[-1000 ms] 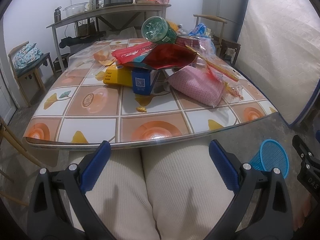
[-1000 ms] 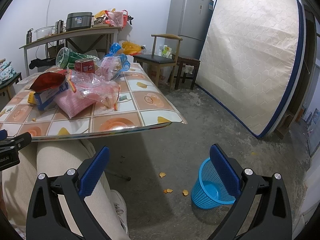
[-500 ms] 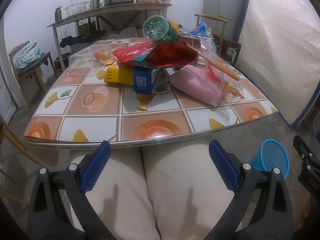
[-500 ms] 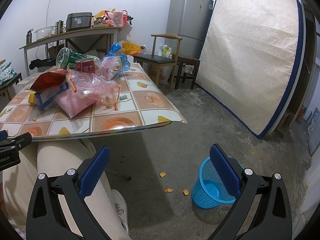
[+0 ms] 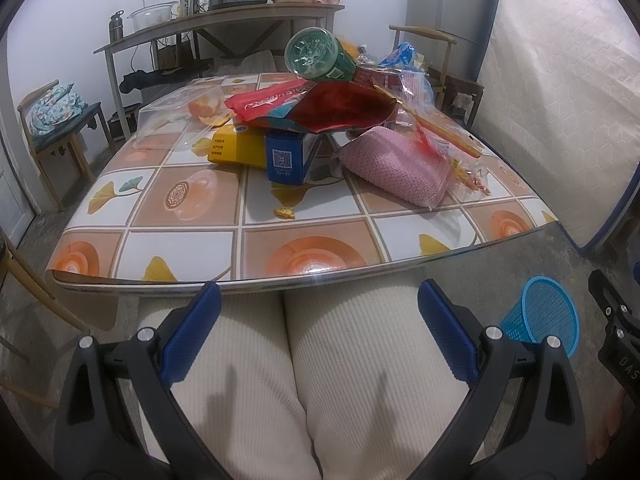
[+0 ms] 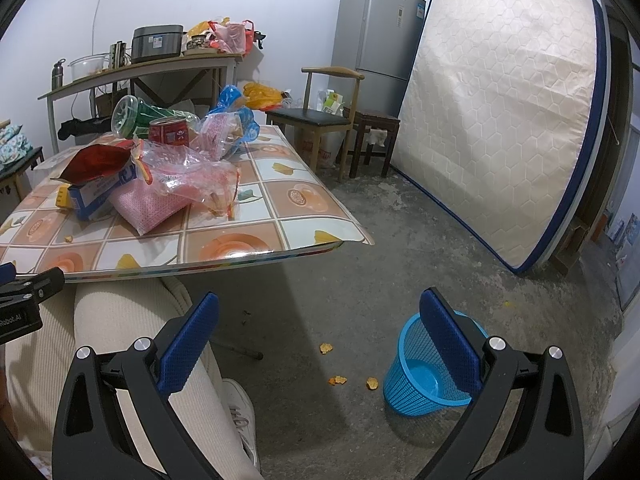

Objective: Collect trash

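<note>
On the tiled counter (image 5: 192,216) lies heaped trash (image 5: 320,128); right, a blue basket (image 6: 424,380) stands on concrete floor (image 6: 360,280). Both hand-held grippers, left (image 5: 318,330) and right (image 6: 319,330), gape apart, empty.

My right tongs (image 6: 319,332) hang spread wide above the concrete floor (image 6: 360,280), gripping nothing. A blue basket (image 6: 430,372) stands just behind one finger; orange scraps (image 6: 338,379) lie near it, wrappers (image 6: 176,176) heaped on the counter (image 6: 280,216).
</note>
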